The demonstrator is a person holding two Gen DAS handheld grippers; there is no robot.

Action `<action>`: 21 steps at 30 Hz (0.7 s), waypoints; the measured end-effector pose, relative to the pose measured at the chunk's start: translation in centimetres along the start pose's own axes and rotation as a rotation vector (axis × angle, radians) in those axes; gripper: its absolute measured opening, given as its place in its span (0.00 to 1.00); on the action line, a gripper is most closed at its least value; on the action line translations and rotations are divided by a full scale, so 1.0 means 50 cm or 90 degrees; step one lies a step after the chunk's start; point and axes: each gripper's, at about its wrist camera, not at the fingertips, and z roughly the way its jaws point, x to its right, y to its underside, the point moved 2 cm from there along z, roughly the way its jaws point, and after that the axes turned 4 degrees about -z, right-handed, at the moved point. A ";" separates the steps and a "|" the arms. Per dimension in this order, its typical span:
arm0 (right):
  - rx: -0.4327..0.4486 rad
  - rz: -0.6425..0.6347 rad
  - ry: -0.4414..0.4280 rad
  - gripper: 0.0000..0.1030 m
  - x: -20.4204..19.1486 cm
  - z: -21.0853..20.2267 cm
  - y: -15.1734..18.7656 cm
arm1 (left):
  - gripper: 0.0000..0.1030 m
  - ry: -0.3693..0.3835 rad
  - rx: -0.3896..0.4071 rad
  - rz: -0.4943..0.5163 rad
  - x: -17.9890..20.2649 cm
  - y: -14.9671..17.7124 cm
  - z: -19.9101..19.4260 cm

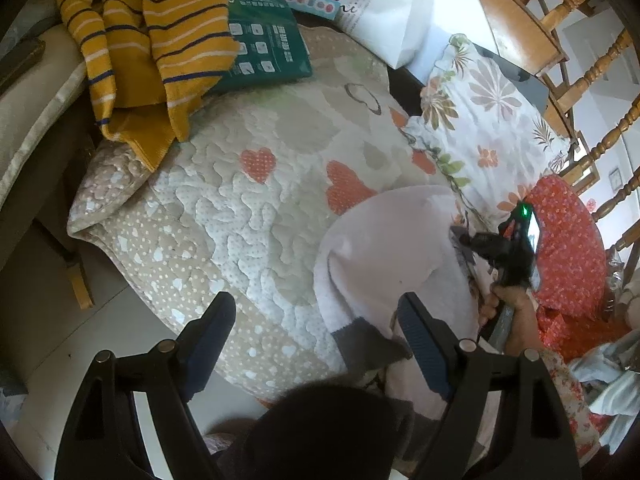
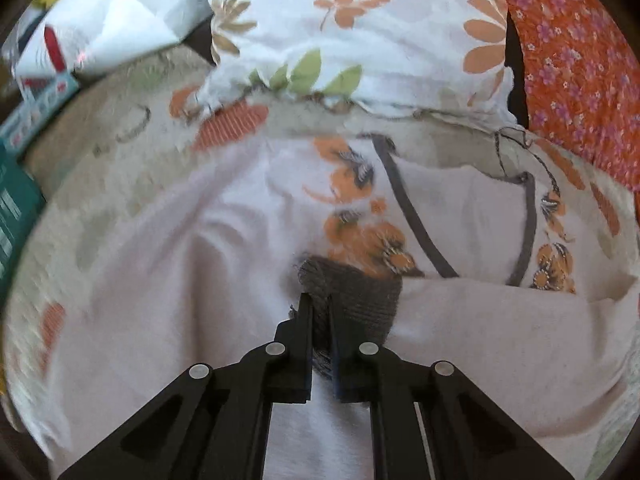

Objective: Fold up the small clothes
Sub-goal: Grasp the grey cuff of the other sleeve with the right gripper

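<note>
A small pale pink garment (image 1: 384, 248) with grey cuffs and an orange flower print lies on a quilted heart-pattern mat (image 1: 224, 200). My left gripper (image 1: 316, 316) is open, low over the mat, with a grey cuff (image 1: 364, 344) lying between its fingers, not pinched. My right gripper (image 2: 320, 304) is shut on another grey cuff (image 2: 356, 296) of the same garment (image 2: 500, 340). In the left wrist view the right gripper (image 1: 464, 236) shows at the garment's far right edge.
A mustard striped garment (image 1: 152, 40) and a green packet (image 1: 264, 44) lie at the mat's far end. A floral pillow (image 1: 480, 116), an orange flowered cloth (image 1: 568, 248), a white paper bag (image 1: 380, 4) and wooden chairs (image 1: 560, 40) stand to the right. Floor lies left of the mat.
</note>
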 end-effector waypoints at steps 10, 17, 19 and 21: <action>-0.034 -0.108 -0.128 0.23 -0.127 -0.045 0.037 | 0.80 -0.015 0.024 -0.009 -0.014 0.002 -0.041; -0.116 -0.308 -0.345 0.50 -0.263 -0.188 0.232 | 0.80 -0.017 0.031 -0.023 -0.023 0.017 -0.057; -0.124 -0.348 -0.347 0.50 -0.289 -0.196 0.271 | 0.80 -0.010 0.032 -0.016 -0.010 0.026 -0.065; -0.123 -0.397 -0.315 0.50 -0.319 -0.192 0.312 | 0.80 -0.007 0.035 -0.006 0.004 0.035 -0.076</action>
